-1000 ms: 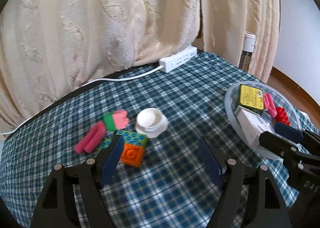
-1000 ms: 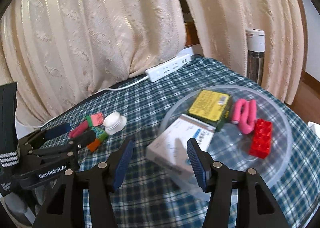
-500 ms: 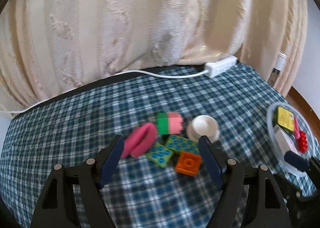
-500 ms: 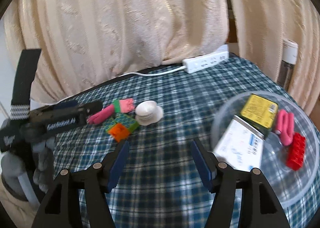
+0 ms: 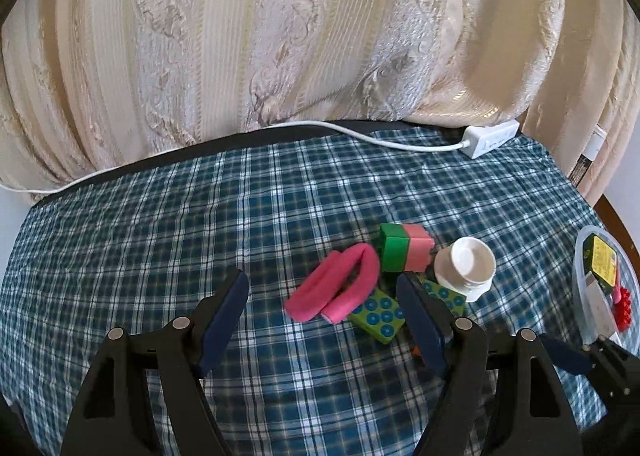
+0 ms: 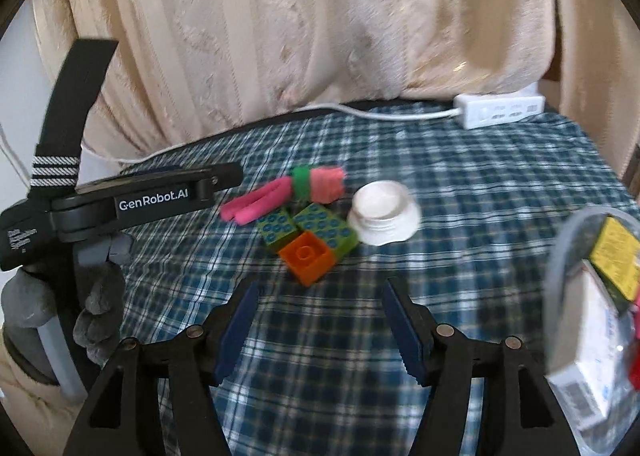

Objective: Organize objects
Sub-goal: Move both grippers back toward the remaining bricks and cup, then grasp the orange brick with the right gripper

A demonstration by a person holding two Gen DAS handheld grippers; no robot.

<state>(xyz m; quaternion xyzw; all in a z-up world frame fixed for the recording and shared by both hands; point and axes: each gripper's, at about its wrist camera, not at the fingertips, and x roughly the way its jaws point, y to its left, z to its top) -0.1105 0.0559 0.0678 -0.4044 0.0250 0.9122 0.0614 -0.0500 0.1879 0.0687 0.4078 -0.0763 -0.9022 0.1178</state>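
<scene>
Left wrist view: the left gripper (image 5: 322,306) gapes wide and empty just short of the pink foam roller (image 5: 340,286), mid-table. Right wrist view: the right gripper (image 6: 320,320) also gapes empty near the orange block (image 6: 308,258); the clear bowl (image 6: 560,256) sits at the table's right edge.

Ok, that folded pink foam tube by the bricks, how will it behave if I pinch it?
The folded pink foam tube looks soft, so it will probably squash and flop. Likely very light. Its end lies against the green dotted brick, so lifting may nudge that.
</scene>
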